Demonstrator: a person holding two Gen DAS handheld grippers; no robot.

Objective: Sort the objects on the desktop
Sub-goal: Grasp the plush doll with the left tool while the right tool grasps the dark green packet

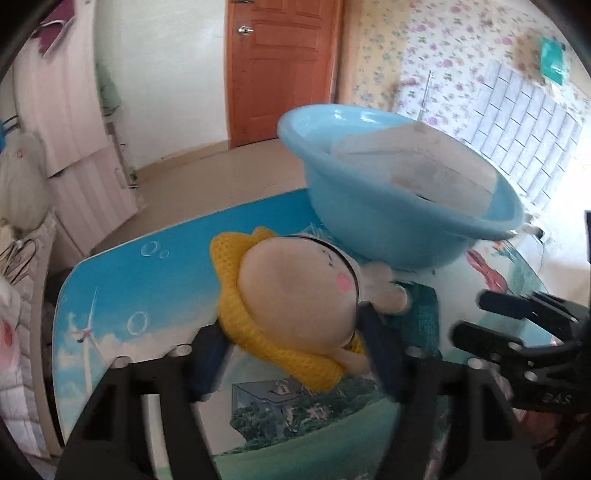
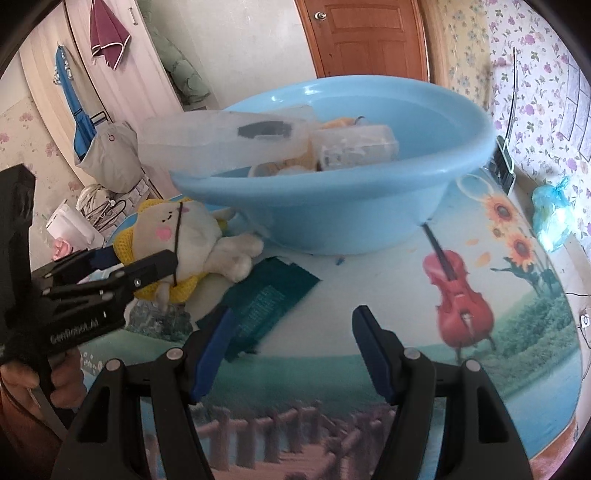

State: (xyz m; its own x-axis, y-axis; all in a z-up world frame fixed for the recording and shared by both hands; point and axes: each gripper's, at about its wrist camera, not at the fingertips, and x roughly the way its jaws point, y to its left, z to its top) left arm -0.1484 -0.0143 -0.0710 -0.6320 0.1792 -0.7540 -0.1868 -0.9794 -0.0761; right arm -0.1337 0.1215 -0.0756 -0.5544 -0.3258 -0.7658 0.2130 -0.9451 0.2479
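A brown wooden door (image 2: 369, 37) with a metal knob stands closed in the far wall. Floral wallpaper (image 2: 517, 55) covers the wall to its right. A dark red cloth (image 2: 109, 27) hangs on a pale wardrobe (image 1: 70, 110), with a blue bag (image 2: 75, 110) hanging nearby.

basin (image 2: 351, 206): light blue, plain
doll (image 1: 295, 295), between left jaws: cream face, pink cheek, black stitched line; yellow knit hat
cloth (image 2: 266, 299), just ahead of right jaws: dark teal, fine weave
table (image 2: 517, 332): printed scene; red cello, sunflowers, blue sky, bubbles, green field
pads (image 2: 373, 350): blue on black
door (image 1: 280, 66): orange-brown
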